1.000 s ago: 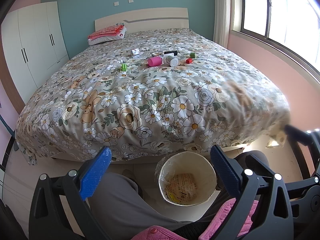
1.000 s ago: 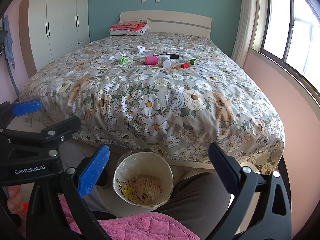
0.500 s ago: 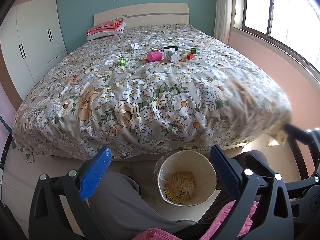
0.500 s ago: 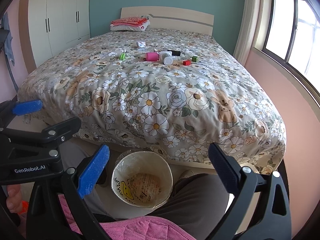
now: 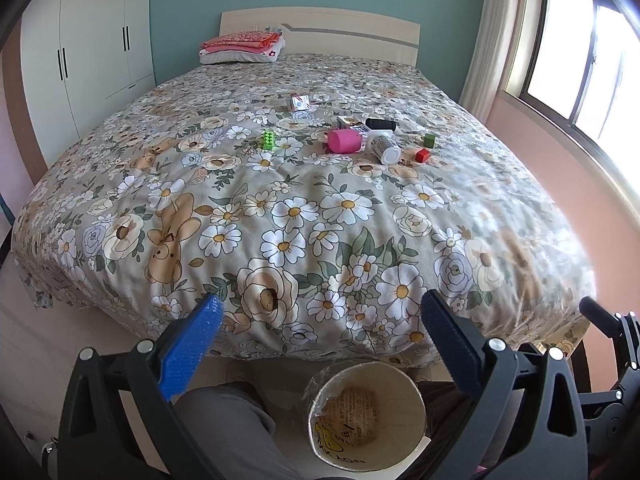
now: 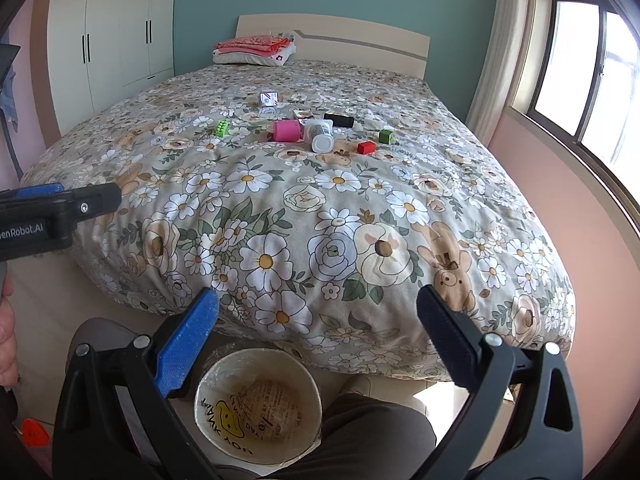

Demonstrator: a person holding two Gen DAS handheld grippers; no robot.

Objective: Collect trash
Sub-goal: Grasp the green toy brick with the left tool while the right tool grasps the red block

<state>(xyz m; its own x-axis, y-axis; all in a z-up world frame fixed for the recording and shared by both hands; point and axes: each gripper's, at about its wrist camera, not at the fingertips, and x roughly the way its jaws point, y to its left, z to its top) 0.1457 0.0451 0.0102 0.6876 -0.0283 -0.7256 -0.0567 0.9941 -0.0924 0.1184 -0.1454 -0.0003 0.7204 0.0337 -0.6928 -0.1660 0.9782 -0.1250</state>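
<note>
Small items lie in a cluster on the floral bedspread: a pink cylinder, a white bottle on its side, a black cylinder, a small white carton, a green brick, a red cube and a green cube. A paper bin stands on the floor between the person's legs. My left gripper and right gripper are open and empty, above the bin, well short of the items.
The bed fills the middle. A white wardrobe stands at the left, a window at the right. Folded pink bedding on a pillow lies at the headboard. The left gripper shows at the left of the right wrist view.
Both grippers have risen and tilted up, so the bed top and its items show larger and nearer. Both stay open and empty. The bin has not moved.
</note>
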